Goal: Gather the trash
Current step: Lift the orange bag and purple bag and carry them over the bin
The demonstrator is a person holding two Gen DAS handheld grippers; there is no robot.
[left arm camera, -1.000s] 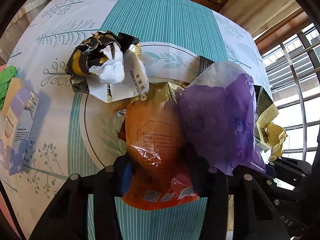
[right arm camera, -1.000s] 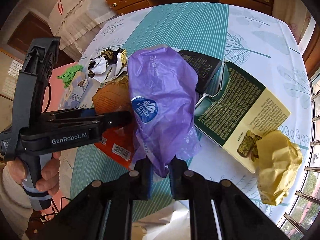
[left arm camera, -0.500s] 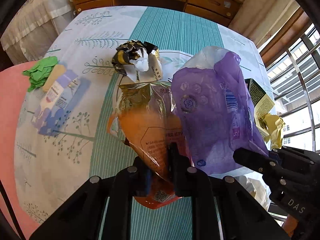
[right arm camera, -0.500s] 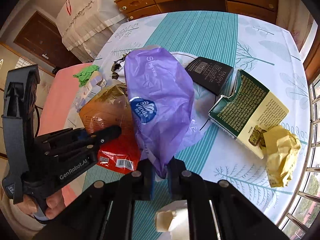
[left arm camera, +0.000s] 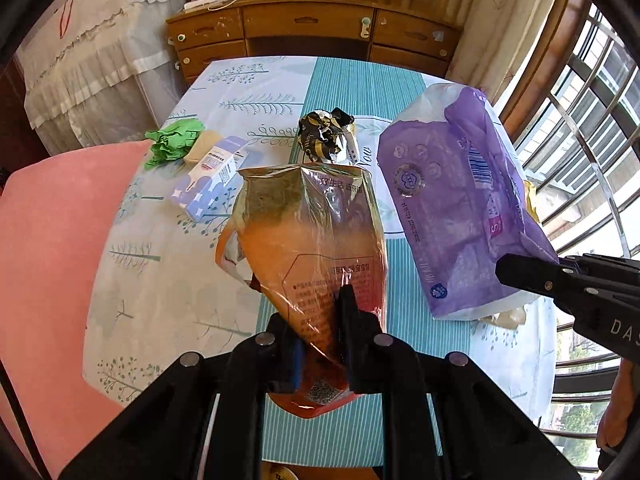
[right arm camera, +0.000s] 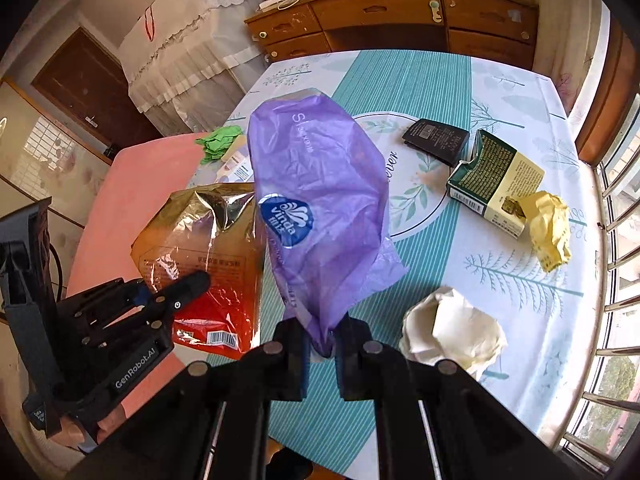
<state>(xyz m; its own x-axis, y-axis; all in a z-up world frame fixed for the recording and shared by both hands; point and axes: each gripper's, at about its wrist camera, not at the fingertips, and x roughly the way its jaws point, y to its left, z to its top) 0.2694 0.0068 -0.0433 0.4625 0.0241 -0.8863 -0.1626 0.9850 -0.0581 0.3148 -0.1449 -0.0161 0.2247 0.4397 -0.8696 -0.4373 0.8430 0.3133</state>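
The worktop [right arm camera: 520, 280] wears a cloth printed with teal stripes and trees; a pink seat [left arm camera: 52, 248] stands at its left edge and a wooden dresser [left arm camera: 312, 32] beyond its far end.

Two bags hang above the cloth. The purple bag [right arm camera: 316, 216] is the bigger; the right gripper [right arm camera: 322, 354] is clamped on its lower corner, so it stands up from the jaws, clear of the worktop. Just left of it, the orange bag [left arm camera: 316, 256], gold at the top and red at the bottom, is pinched near its lower end by the left gripper [left arm camera: 320, 344], also clear of the cloth. The two bags nearly touch.

Trash lying on the worktop: a green-and-cream carton [right arm camera: 496, 184] at the right with a crumpled yellow paper [right arm camera: 548, 232] touching its near end, a black packet [right arm camera: 436, 140] just behind the carton, and a white paper ball [right arm camera: 452, 332] near the front edge. At the left lie a pale purple box [left arm camera: 212, 184] and, just beyond it, a crumpled green wrapper [left arm camera: 172, 142]. A black-and-gold foil wad [left arm camera: 326, 136] sits mid-table behind the orange bag.
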